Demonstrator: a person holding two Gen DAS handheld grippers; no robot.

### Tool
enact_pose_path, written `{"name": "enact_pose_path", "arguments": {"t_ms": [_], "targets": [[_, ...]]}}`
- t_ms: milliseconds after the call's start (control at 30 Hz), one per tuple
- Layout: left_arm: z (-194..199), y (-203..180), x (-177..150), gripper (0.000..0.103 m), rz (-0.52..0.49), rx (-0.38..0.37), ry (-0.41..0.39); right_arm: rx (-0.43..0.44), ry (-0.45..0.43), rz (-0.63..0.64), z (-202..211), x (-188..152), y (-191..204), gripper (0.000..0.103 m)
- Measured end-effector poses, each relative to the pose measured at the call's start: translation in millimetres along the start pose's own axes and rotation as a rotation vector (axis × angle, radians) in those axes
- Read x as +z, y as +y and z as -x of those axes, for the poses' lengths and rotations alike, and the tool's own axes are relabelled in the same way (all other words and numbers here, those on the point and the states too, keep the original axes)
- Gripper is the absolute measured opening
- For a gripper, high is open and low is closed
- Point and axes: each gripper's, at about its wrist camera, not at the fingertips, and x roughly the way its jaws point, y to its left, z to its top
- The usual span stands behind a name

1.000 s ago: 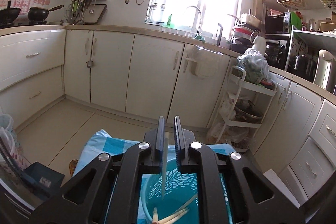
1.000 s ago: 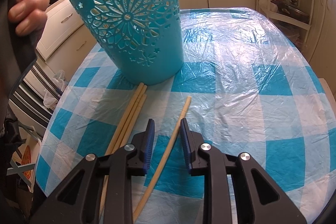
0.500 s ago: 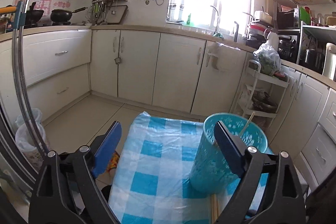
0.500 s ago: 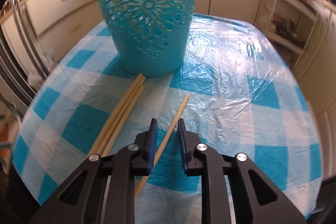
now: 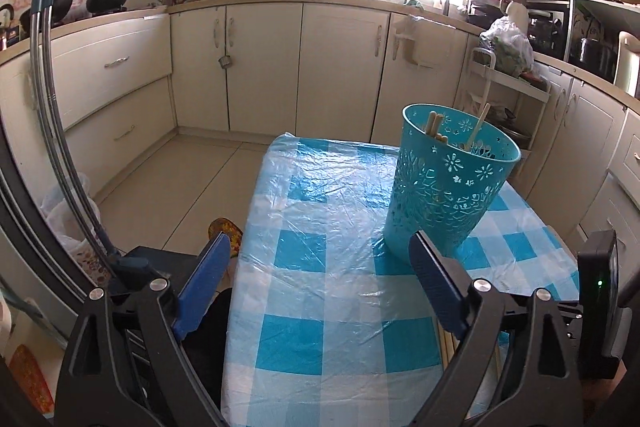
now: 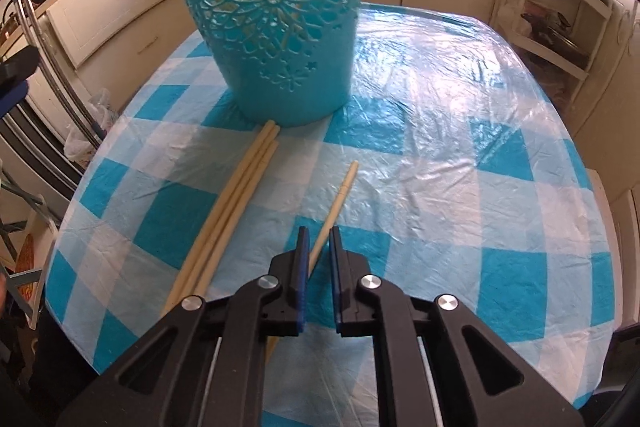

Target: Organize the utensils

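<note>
Checkered surface (image 6: 460,187) carried everything. Right claw (image 6: 319,239) straddled a single chopstick (image 6: 340,199), jaws narrowed, contact unclear; it pointed away toward the basket (image 6: 280,27). Left claw (image 5: 320,255) stood wide open, empty, over bare cloth.

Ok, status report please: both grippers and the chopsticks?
Left gripper open, empty. Right gripper narrow, around single chopstick, not clamped. Three chopsticks beside basket. Path clear.

My left gripper (image 5: 318,267) wide open, held high, nothing in it. My right gripper (image 6: 319,247) low, fingers nearly together, small gap.
</note>
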Motion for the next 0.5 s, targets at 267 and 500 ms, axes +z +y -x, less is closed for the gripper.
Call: {"name": "enact_pose_path", "arguments": {"t_ms": [267,500], "targets": [[9.5,-6.9,-3.6,0.089,-0.022,-0.013,0.008,-0.066,-0.029,0.035,0.4,-5.3,10.3,0.01],[13.3,-8.0,-5.5,0.09,-0.033,-0.012,0.018,-0.005,-0.052,-0.053,9.2,-7.5,1.0,0.005]]}}
